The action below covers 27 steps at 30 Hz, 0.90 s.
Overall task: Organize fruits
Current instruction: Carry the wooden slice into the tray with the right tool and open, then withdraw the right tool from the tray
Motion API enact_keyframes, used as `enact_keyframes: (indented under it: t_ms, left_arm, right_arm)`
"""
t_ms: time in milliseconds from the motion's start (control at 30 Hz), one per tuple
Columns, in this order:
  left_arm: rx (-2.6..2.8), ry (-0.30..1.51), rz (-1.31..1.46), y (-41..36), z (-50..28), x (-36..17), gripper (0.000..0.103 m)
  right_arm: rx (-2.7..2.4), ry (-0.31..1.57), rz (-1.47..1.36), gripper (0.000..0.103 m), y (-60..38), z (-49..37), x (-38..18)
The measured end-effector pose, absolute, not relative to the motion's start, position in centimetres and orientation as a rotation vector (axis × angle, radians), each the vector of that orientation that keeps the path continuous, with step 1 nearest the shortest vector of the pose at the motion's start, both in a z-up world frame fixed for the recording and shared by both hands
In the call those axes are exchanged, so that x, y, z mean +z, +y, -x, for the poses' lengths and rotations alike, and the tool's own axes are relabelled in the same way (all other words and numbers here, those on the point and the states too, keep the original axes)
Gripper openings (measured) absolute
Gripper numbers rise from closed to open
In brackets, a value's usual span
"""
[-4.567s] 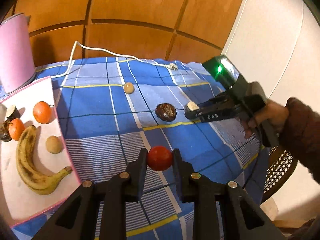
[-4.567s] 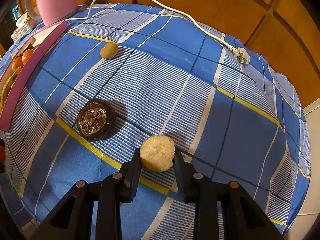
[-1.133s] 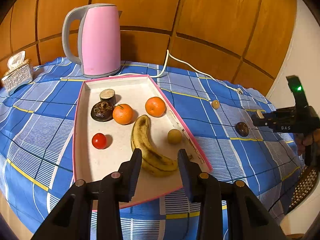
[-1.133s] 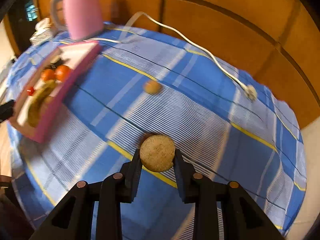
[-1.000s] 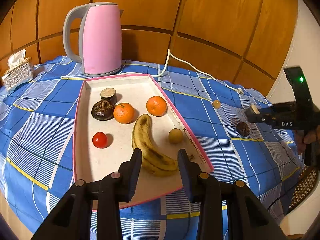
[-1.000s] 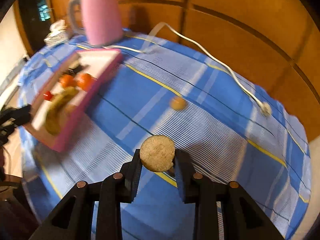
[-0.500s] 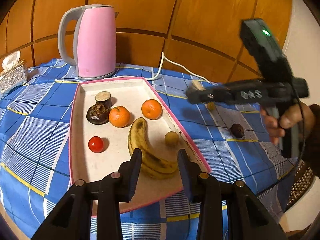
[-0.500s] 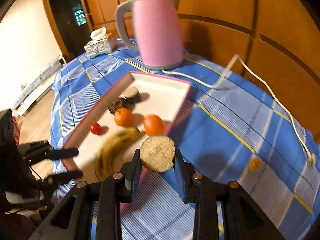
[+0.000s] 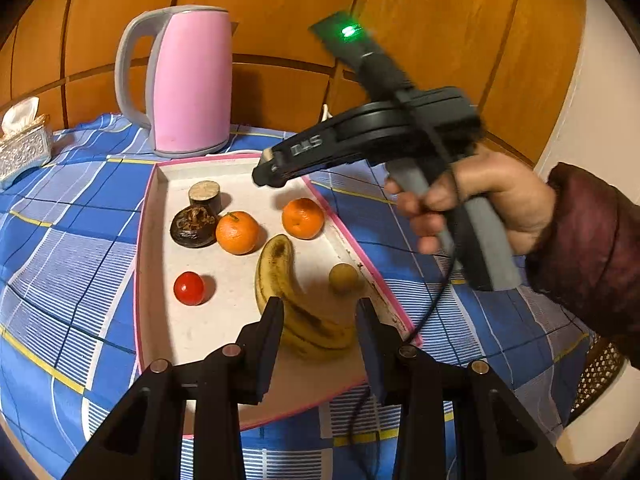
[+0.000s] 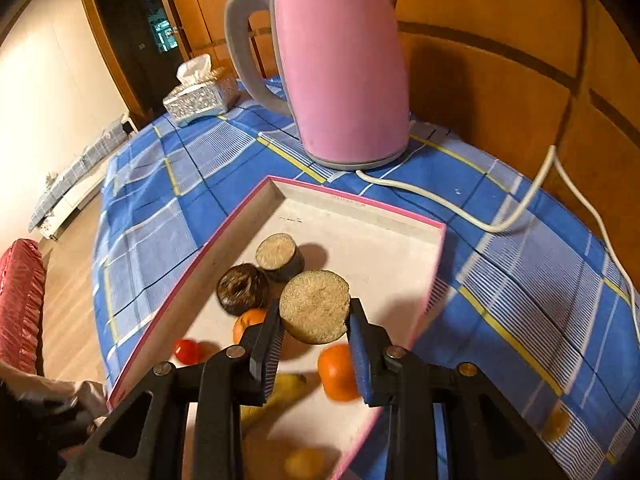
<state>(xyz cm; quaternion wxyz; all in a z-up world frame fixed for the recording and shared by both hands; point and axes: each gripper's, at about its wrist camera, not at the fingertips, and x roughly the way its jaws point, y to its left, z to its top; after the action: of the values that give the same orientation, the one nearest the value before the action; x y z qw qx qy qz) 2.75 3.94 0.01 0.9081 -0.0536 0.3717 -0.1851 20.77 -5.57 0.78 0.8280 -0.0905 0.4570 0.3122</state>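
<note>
Right gripper (image 10: 314, 342) pinches the cut fruit piece (image 10: 314, 306), hovering over the tray's (image 10: 256, 204) far end; bare floor lies just ahead (matching piece (image 10: 278, 255) beside it). Left gripper (image 9: 319, 322) empty, jaws apart, near end.

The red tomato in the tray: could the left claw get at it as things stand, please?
Probably yes. The left claw is open and holds nothing, and the tomato lies alone on bare tray floor, with the banana off to one side.
</note>
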Motion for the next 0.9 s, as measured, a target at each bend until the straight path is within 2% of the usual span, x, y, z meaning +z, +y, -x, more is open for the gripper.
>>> enact_keyframes:
  t_ms: [67, 200, 600, 900]
  left_arm:
    - [-0.365, 0.776, 0.111, 4.1, -2.9, -0.2, 0.038]
    - [-0.343, 0.789, 0.118, 4.4, -3.0, -0.3, 0.038]
    - [-0.36, 0.762, 0.077, 3.2, -1.9, 0.9, 0.038]
    - [-0.382, 0.754, 0.037, 1.8, -1.3, 1.3, 0.038]
  right_arm:
    - [0.647, 1.004, 0.184, 0.031, -4.9, -21.6, -0.2]
    - [0.649, 1.01, 0.155, 0.04, -4.6, -21.8, -0.5]
    - [0.606, 0.913, 0.122, 0.04, -11.4, -16.8, 3.2]
    - [0.466, 0.957, 0.17, 0.04, -21.0, -11.8, 2.7]
